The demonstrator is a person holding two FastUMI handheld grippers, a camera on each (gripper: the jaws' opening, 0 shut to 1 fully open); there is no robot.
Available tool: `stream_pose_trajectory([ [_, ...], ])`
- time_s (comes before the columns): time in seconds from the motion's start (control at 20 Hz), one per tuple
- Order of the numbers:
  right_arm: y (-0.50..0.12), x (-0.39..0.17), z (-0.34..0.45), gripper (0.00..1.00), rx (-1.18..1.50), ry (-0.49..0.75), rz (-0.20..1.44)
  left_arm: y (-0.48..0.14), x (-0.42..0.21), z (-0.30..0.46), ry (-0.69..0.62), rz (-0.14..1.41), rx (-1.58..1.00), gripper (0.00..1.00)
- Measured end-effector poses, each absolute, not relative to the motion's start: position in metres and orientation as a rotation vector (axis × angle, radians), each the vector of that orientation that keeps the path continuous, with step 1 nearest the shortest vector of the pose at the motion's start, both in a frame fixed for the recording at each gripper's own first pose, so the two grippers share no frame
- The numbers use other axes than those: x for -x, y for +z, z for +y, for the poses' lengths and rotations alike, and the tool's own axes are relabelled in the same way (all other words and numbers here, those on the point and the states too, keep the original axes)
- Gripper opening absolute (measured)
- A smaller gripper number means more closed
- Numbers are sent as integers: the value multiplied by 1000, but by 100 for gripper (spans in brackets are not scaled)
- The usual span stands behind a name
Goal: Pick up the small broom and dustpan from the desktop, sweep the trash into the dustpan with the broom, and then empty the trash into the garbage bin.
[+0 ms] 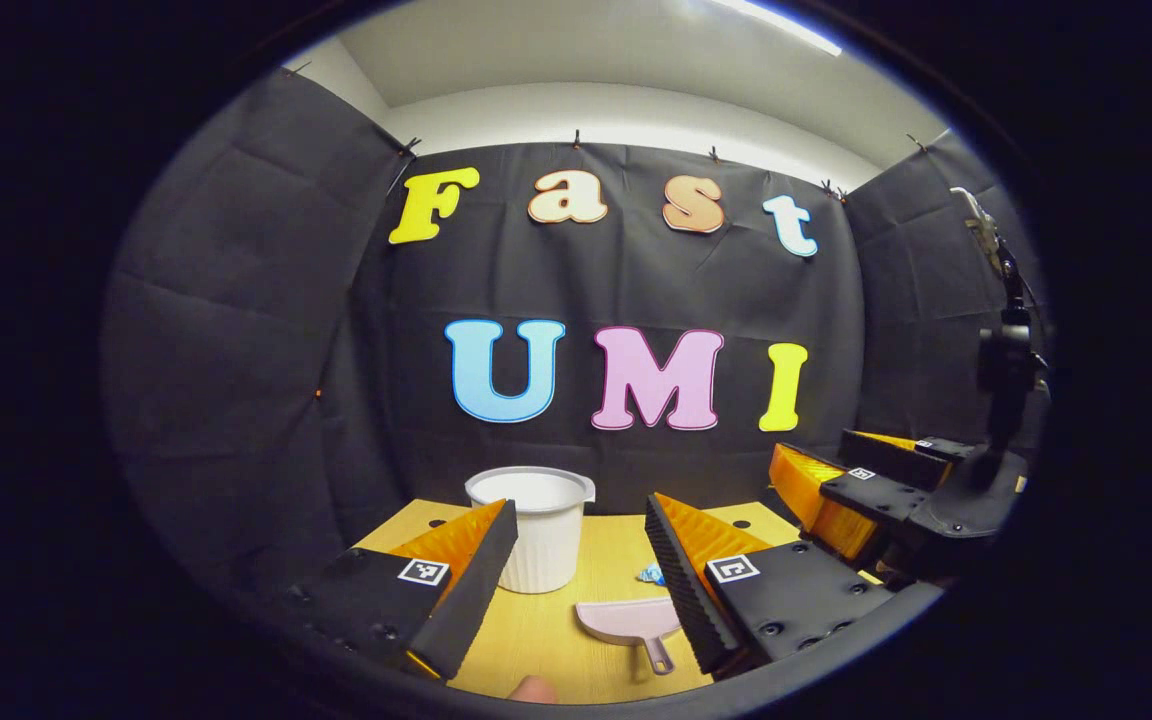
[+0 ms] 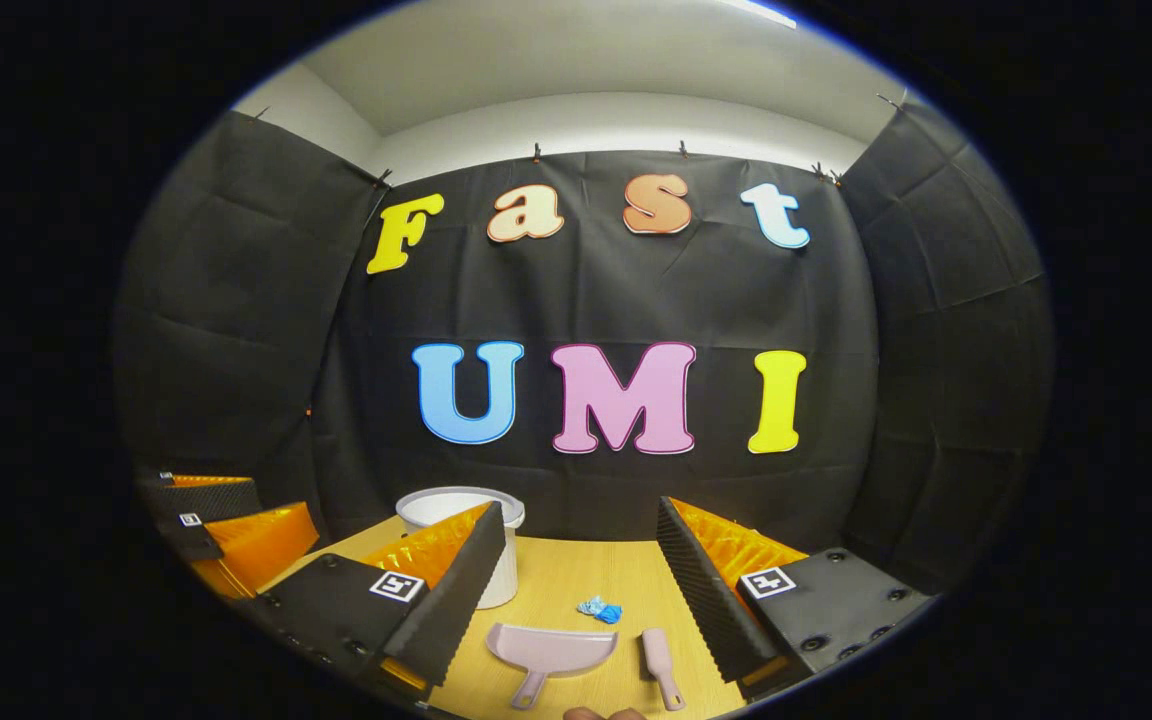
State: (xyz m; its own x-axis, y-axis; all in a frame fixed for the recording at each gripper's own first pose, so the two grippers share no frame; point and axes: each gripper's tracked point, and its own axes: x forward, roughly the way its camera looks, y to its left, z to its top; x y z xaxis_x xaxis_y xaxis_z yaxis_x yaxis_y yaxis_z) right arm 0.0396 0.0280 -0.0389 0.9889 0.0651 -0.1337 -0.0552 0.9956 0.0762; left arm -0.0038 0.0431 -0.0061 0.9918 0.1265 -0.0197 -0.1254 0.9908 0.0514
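While both grippers hover with fingers apart and empty, the dustpan (image 2: 551, 650), broom (image 2: 661, 665) and trash (image 2: 600, 609) lie on the desk (image 2: 576, 575) between the right gripper (image 2: 576, 600) fingers, so pickup comes next: lower and close.

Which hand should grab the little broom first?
Probably the right gripper: the small pink broom lies by its right finger, while the pink plastic dustpan lies further left, nearer the left gripper. Both are open.

Matt plastic dustpan (image 2: 551, 648), wood-grain desktop (image 2: 576, 580)
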Motion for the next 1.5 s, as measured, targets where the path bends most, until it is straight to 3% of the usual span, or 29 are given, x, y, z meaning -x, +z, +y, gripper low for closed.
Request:
stream_pose_trajectory([
  [0.15,-33,-41,13,98,-39,22,117,-15,-1,30,80,52,-19,76],
  [0.4,-38,-35,-4,94,-45,-20,139,-17,-16,15,41,65,-7,76],
  [0.5,-40,-36,-13,98,-10,-30,137,-19,-24,5,14,77,-12,76],
  [1.0,-54,-101,-44,94,14,-27,114,-40,-79,5,83,164,26,76],
  [1.2,-95,-126,-59,99,74,-18,190,-95,-109,-1,93,299,66,76],
  [1.25,-105,-130,-64,94,85,-16,206,-108,-118,-3,100,310,78,77],
  [1.3,-115,-133,-66,98,86,-12,222,-129,-124,-7,108,358,82,77],
  [1.5,-163,-143,-81,97,82,15,298,-229,-132,-29,108,698,67,79],
])
